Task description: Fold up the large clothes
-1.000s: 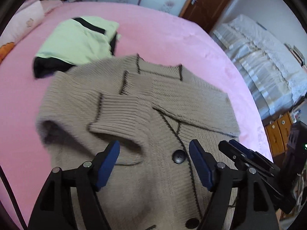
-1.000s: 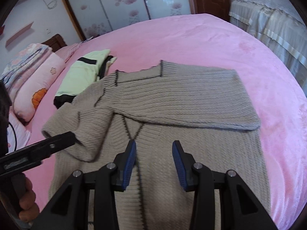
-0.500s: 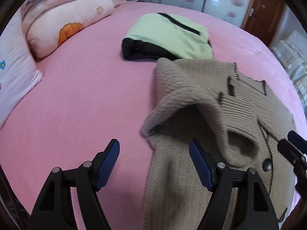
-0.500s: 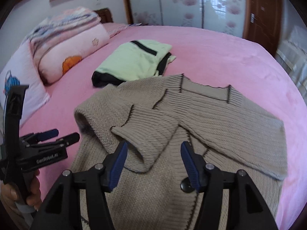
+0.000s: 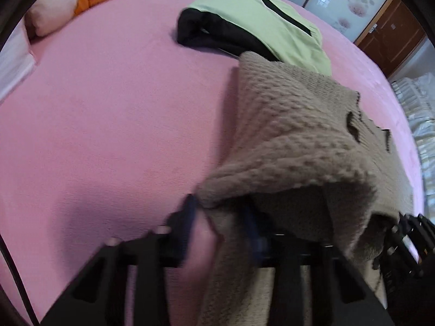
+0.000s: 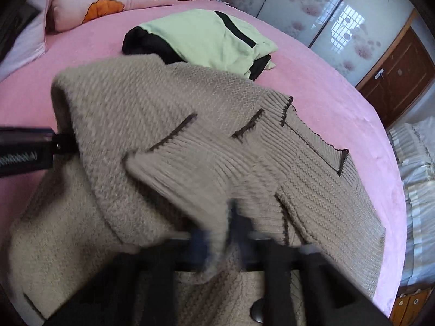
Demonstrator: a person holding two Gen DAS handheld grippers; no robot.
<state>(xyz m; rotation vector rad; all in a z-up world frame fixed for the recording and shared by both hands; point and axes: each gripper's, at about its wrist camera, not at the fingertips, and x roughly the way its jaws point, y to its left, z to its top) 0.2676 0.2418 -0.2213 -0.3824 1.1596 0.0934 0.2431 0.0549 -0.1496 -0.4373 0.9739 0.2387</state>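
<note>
A beige knitted cardigan (image 6: 168, 125) with dark trim lies on the pink bed (image 5: 95, 114), its sleeves folded across the chest. In the left wrist view my left gripper (image 5: 220, 222) is at the cardigan's (image 5: 293, 125) left folded edge, its blue-padded jaws close together around the knit. In the right wrist view my right gripper (image 6: 217, 241) is closed around the ribbed cuff of the folded sleeve. Both grippers are motion-blurred. The left tool (image 6: 27, 149) shows at the left of the right wrist view, tucked under the fold.
A folded light-green and black garment (image 5: 261, 24) lies on the bed behind the cardigan, also in the right wrist view (image 6: 206, 38). Pink pillows (image 6: 108, 2) are at the head. A second bed (image 6: 416, 163) and a wooden door (image 6: 394, 73) stand to the right.
Both grippers have moved down and forward onto the cardigan and closed from wide open: the left on the side fold, the right on the sleeve cuff. The fold has lifted.
</note>
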